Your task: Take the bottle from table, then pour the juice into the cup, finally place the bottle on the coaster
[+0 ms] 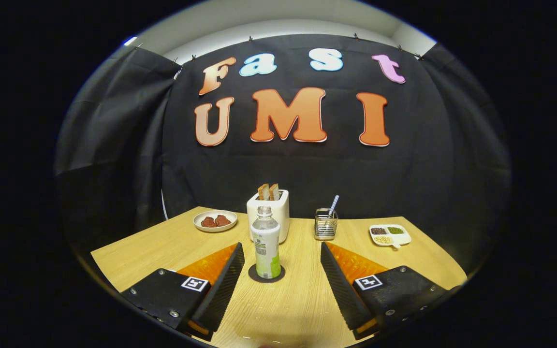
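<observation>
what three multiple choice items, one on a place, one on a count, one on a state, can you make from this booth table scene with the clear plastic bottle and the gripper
1. Where does the clear plastic bottle with the green label stand?
A. on the round dark coaster
B. on the white plate
C. inside the white toaster

2. How many slices of toast stick up from the white toaster?
A. none
B. two
C. four

3. How are the gripper fingers?
A. pressed on the bottle
B. closed together with nothing between
C. spread apart, touching nothing

Answers:
1. A, the round dark coaster rings the bottle's base on the light wooden table.
2. B, two brown slices rise side by side from its top.
3. C, the bottle stands ahead of the black ridged fingers, with bare table on either side of it.
</observation>
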`<move>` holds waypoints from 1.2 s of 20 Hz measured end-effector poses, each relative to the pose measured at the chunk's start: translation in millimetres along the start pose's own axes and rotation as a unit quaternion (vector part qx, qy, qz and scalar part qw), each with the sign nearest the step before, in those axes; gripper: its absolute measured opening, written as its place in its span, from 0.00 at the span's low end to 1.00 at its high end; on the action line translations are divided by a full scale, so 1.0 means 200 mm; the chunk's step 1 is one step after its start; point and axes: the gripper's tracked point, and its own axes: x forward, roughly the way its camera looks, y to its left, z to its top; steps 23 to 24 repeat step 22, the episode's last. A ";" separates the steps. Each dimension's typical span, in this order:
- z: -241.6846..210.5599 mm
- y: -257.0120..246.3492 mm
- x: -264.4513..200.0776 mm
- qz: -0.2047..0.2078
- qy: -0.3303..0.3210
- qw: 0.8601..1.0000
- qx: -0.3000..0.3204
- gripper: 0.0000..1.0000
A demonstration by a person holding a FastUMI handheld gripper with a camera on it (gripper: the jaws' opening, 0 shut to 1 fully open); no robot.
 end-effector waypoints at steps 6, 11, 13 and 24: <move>0.04 -0.13 -0.28 -0.024 -0.033 0.999 0.035 0.94; 0.14 -0.23 -0.43 -0.043 -0.075 0.994 0.068 0.94; 0.18 -0.27 -0.46 -0.048 -0.091 0.992 0.077 0.94; 0.19 -0.22 -0.48 -0.059 -0.118 0.990 0.055 0.94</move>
